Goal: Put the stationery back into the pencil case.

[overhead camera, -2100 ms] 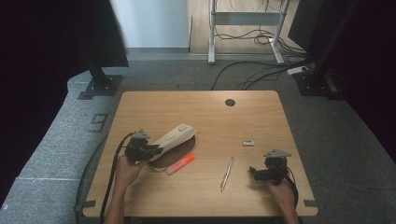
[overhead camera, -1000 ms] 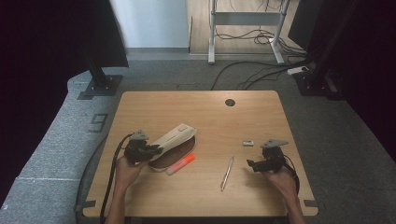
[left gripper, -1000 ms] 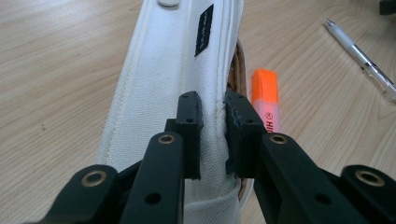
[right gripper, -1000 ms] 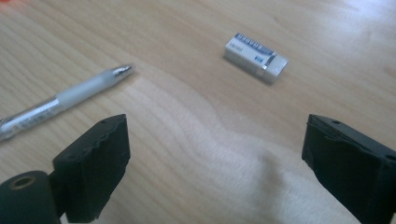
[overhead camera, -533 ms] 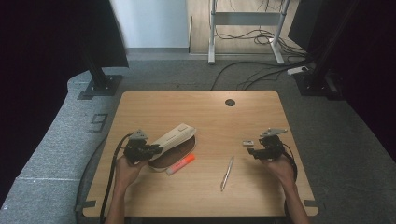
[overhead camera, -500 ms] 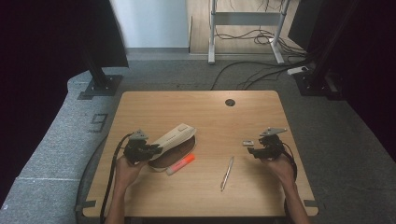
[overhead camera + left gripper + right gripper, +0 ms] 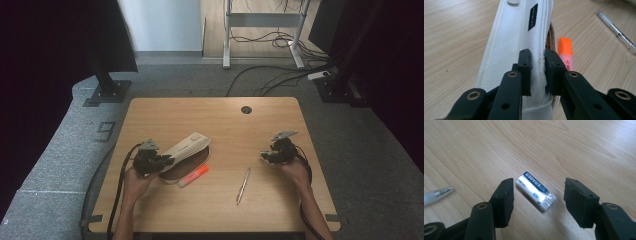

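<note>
My left gripper (image 7: 537,53) is shut on the edge of a white fabric pencil case (image 7: 516,37), which lies slanted at the table's left (image 7: 187,146). Its flap is lifted, and the brown inside shows beneath it. An orange highlighter (image 7: 565,53) lies just beside the case. My right gripper (image 7: 539,183) hovers low over a small white eraser with a blue label (image 7: 535,190). Its jaws have just been closing. The eraser lies between them, with a gap to each pad. In the high view the right gripper (image 7: 264,155) is at the table's right.
A white pen (image 7: 243,185) lies between the two hands, and its tip shows in the right gripper view (image 7: 437,192). The wooden table (image 7: 220,115) has a round cable hole (image 7: 246,109) near its far edge. Beyond it are dark stands and floor cables.
My right gripper has moved up the table and a little left to the eraser, and its jaws have narrowed around it. The left gripper and the pencil case have stayed put.
</note>
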